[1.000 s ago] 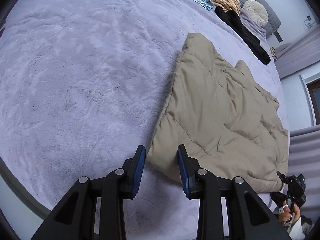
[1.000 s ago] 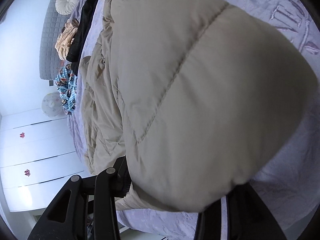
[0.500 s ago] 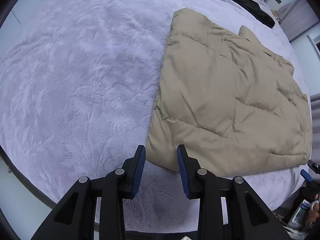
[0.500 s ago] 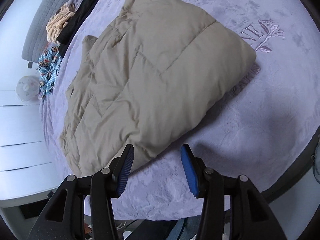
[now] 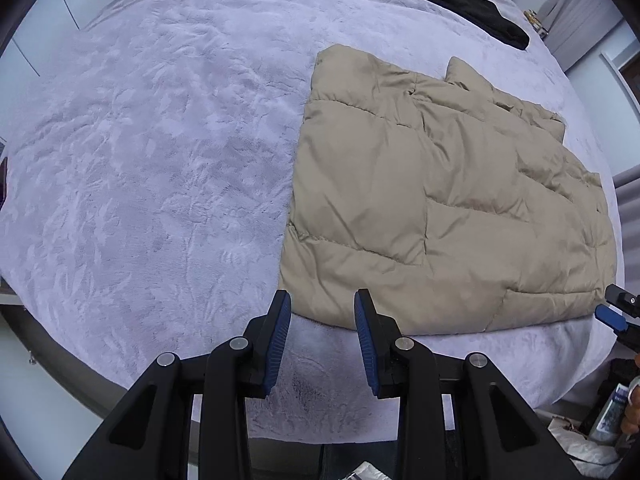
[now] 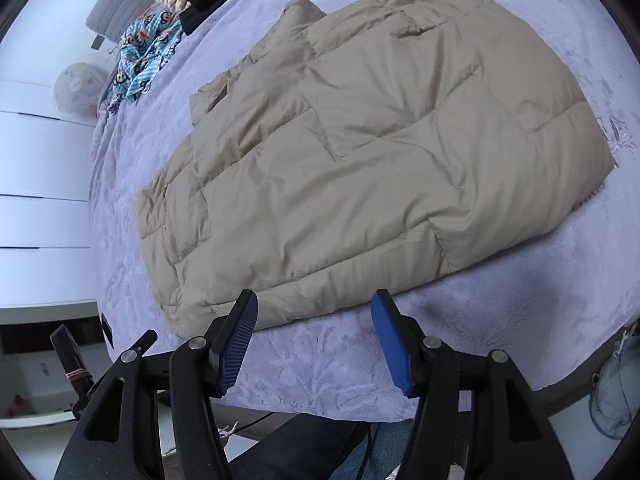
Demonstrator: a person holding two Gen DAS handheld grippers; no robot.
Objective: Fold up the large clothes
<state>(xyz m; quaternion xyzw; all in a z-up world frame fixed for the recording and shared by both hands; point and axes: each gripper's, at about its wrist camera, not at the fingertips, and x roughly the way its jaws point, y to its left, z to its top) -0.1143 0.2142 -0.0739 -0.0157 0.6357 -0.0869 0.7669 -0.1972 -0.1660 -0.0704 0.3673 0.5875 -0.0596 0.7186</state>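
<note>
Beige coat (image 5: 440, 208): soft, puffy, light; grasp near hem corners
Left gripper (image 5: 320, 336): parted, empty
Right gripper (image 6: 316, 340): opening, empty

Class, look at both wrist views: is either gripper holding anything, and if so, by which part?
Nothing is held. The left gripper is open and empty; the right gripper is opening, empty too. The tan padded jacket lies folded on the bed.

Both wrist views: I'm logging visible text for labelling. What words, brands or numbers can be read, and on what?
None can be read.
Bedspread: embroidery beside the jacket, mostly hidden, unreadable.
Bottle label at the left view's edge: too blurred.
</note>
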